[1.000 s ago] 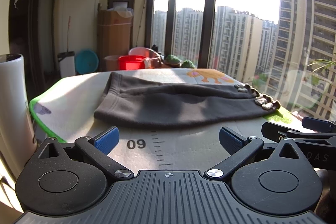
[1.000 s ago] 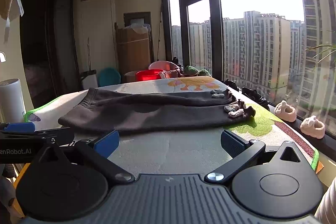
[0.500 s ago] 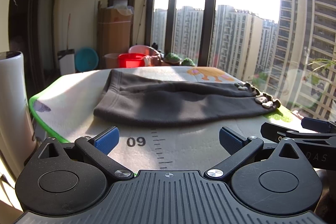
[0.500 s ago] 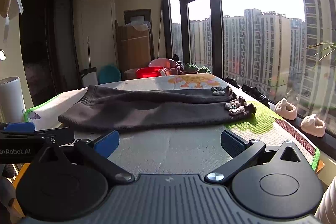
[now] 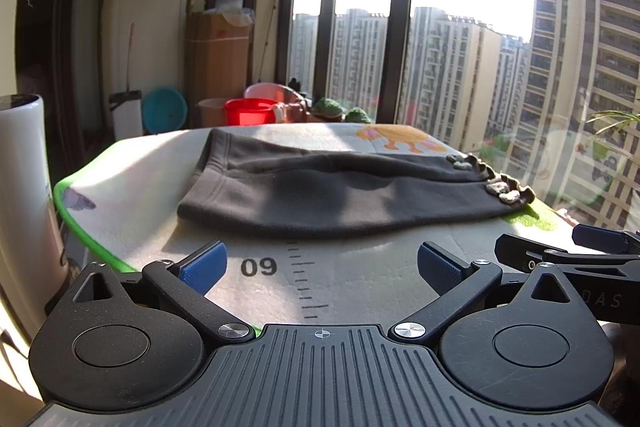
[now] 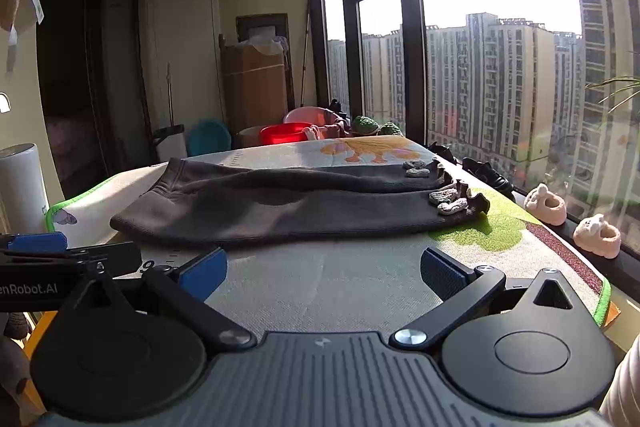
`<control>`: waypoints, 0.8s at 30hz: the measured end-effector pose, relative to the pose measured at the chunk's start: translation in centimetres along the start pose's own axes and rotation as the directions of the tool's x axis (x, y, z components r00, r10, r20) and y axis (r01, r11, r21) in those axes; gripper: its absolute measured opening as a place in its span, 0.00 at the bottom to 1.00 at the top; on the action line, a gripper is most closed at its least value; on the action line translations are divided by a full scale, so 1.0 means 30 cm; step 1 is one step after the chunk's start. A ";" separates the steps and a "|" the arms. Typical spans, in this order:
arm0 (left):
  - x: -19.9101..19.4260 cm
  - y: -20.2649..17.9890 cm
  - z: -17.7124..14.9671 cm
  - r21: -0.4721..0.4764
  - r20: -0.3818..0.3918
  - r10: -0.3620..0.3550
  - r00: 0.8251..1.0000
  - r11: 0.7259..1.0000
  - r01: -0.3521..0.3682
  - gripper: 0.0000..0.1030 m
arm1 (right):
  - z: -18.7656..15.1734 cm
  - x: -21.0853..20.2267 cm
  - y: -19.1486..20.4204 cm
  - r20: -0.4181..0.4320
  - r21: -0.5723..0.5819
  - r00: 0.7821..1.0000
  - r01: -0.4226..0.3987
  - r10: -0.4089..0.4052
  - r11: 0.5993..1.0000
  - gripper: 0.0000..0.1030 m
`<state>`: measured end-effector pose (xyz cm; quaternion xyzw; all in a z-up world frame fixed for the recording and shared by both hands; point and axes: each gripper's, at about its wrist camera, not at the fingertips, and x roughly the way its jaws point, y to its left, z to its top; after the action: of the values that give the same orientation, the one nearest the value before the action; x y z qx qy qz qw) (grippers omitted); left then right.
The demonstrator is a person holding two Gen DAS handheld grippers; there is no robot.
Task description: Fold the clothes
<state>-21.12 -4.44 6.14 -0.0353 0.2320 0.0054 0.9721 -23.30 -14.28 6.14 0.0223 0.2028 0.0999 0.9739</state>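
Dark grey soft fleece trousers (image 5: 340, 195) flat across mat-covered surface (image 5: 360, 279). Left gripper (image 5: 320, 263), right gripper (image 6: 322, 273) spread wide, empty, short of cloth. Likely limp, light; pinch waistband and cuff.

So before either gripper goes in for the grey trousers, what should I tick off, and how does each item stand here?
1. Left gripper open and holding nothing: ok.
2. Right gripper open and holding nothing: ok.
3. Grey trousers lying flat on the mat, legs side by side: ok.
4. Both grippers short of the trousers, not touching the cloth: ok.
5. Mat between grippers and near hem free of objects: ok.
6. Far side of the trousers free of snags: cannot tell.
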 end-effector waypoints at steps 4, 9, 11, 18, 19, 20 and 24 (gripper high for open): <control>0.002 0.000 0.000 0.000 0.000 0.000 1.000 1.000 0.000 1.00 | -0.002 0.002 0.004 -0.002 0.001 1.000 0.001 -0.001 1.000 1.00; 0.005 -0.001 -0.002 0.000 -0.001 0.000 1.000 1.000 0.000 1.00 | -0.004 0.006 0.003 -0.008 -0.001 1.000 0.000 0.000 1.000 1.00; 0.005 0.000 -0.002 0.000 -0.002 0.000 1.000 1.000 0.000 1.00 | -0.004 0.007 0.003 -0.009 0.000 1.000 0.000 0.000 1.000 1.00; 0.011 -0.002 -0.007 0.000 -0.002 0.000 1.000 1.000 0.000 1.00 | -0.005 0.010 -0.001 -0.011 0.001 1.000 -0.001 0.001 1.000 1.00; 0.012 -0.003 -0.007 0.000 -0.003 0.000 1.000 1.000 0.000 1.00 | -0.005 0.010 -0.001 -0.011 0.001 1.000 -0.001 0.001 1.000 1.00; 0.012 -0.003 -0.007 0.000 -0.003 0.000 1.000 1.000 0.000 1.00 | -0.004 0.010 -0.001 -0.012 0.001 1.000 -0.001 0.001 1.000 1.00; 0.013 -0.003 -0.008 -0.001 -0.005 -0.001 1.000 1.000 0.001 1.00 | -0.003 0.011 -0.005 -0.013 0.001 1.000 -0.001 0.001 1.000 1.00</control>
<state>-20.86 -4.54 5.76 -0.0360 0.2346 0.0051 0.9714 -23.01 -14.37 5.90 0.0225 0.2094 0.1006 0.9724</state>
